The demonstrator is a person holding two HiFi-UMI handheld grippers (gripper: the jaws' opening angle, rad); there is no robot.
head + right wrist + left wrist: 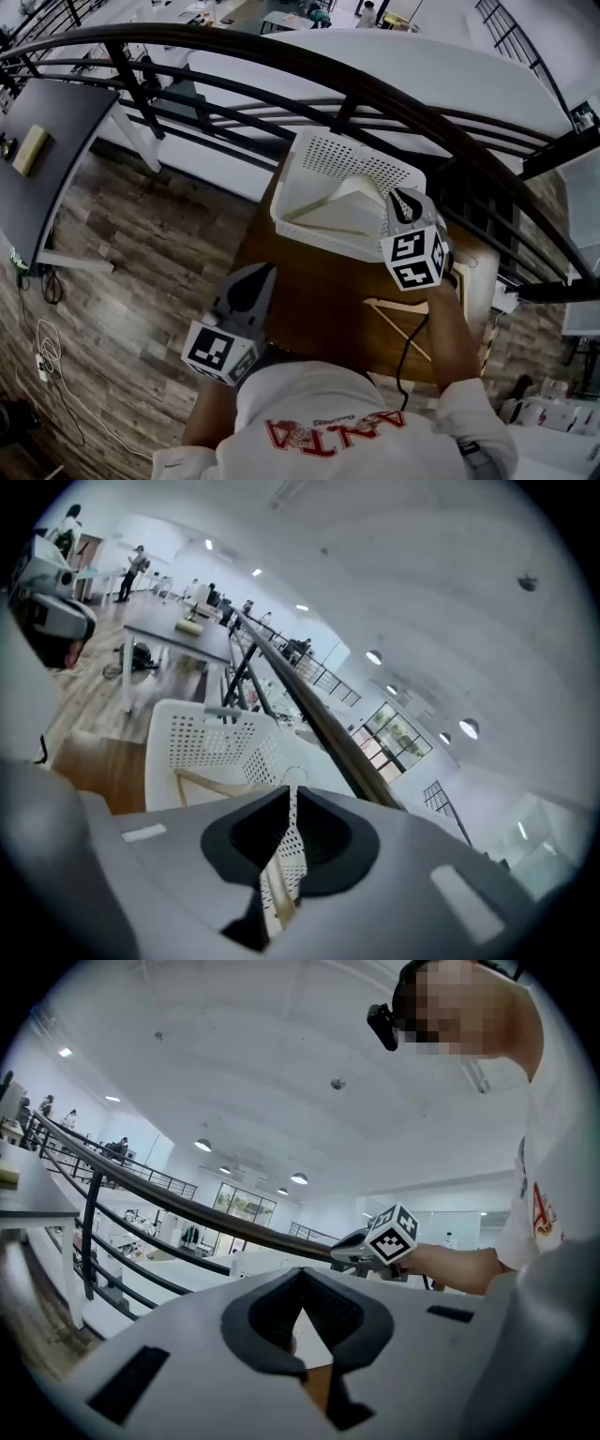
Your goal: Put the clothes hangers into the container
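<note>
The pale wooden clothes hanger [397,330] on the brown wooden desk [309,291] is half hidden under the right forearm [455,339]. Another pale wooden hanger [216,782] in the white perforated basket [352,155] shows only in part — whether the right tool [404,197] grips it cannot be told.

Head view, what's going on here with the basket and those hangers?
A person is loading wooden hangers into a white perforated basket on a small wooden table. One hanger leans inside it. The right gripper is at its hook end, jaws nearly together; whether they pinch it isn't clear. A second hanger lies on the table. The left gripper is shut and empty at the table's near left edge.
</note>
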